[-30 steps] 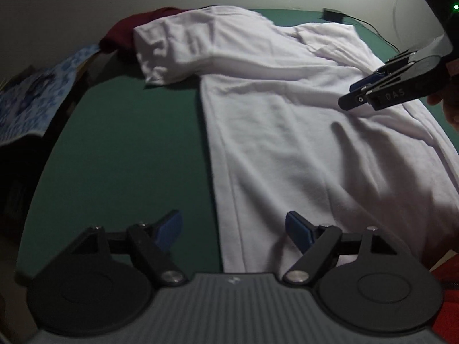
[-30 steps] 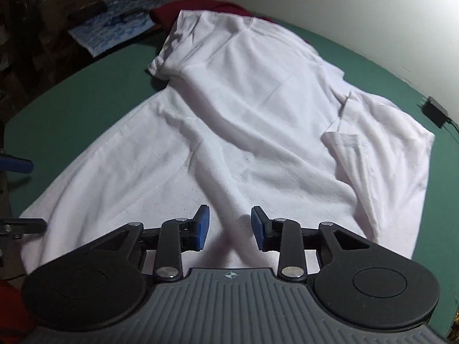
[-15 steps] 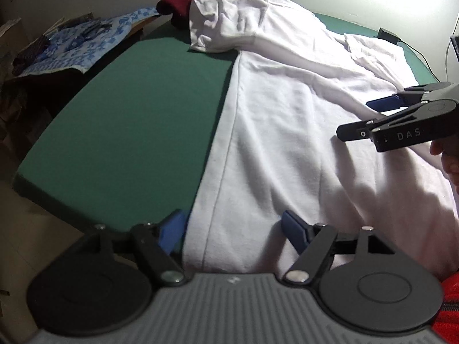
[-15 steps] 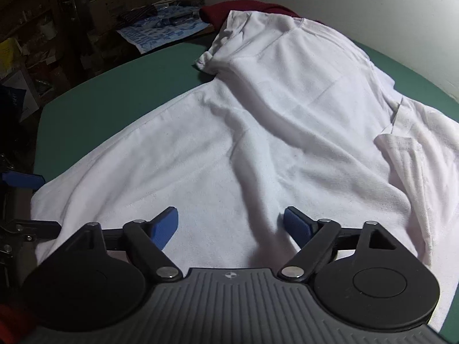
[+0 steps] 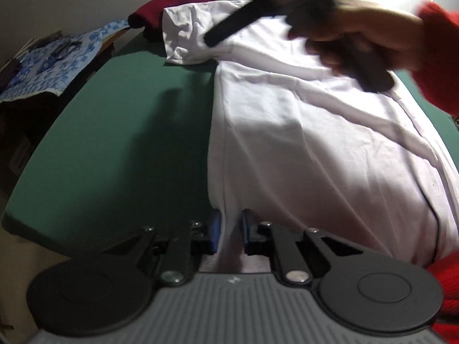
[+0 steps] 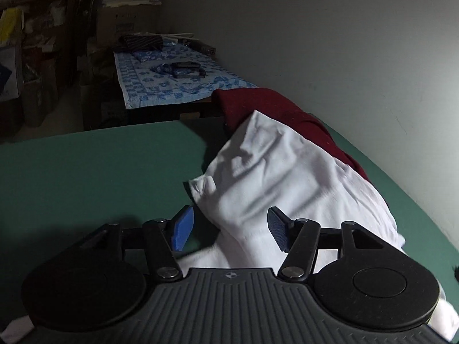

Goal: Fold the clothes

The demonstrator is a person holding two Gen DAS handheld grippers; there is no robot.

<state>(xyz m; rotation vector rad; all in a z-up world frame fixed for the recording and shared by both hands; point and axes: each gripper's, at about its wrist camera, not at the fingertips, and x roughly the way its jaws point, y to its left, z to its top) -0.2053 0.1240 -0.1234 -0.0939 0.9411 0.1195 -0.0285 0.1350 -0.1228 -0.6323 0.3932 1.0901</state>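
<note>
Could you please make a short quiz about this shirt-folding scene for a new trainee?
1. True or false: the left gripper has pinched the near edge of the white shirt.
2. Which lies under the shirt's far sleeve: A) blue box, B) dark red garment, C) bare cloth?
3. What colour is the table?

Key:
1. True; its jaws have just been closing on the hem.
2. B
3. Green
</note>
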